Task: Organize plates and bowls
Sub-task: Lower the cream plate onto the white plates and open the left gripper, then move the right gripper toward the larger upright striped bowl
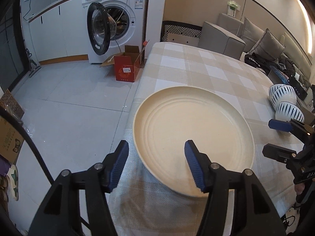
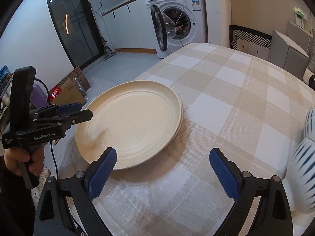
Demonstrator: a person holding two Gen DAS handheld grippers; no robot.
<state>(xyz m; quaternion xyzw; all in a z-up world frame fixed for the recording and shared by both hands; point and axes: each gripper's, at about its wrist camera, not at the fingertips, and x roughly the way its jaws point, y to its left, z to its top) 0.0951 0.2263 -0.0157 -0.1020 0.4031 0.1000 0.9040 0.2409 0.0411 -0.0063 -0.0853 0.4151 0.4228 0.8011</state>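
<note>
The left tool (image 1: 156,151) hangs half open, straddling the near rim of the cream plates (image 1: 194,137) without pinching it. The right tool (image 2: 162,160) gapes wide and empty, near side of the plates, which sit stacked by the counter (image 2: 226,78) edge. Only the right view shows two rims; only the left shows the striped bowls (image 1: 285,100) sharply, right of the plates. Beyond them stands a washing machine (image 2: 185,17).

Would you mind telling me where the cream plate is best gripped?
Probably by the raised rim at its near edge, coming in low from the table's front side. The plates lie flat and stacked, so only the upturned lip offers the left claw a pinch.
</note>
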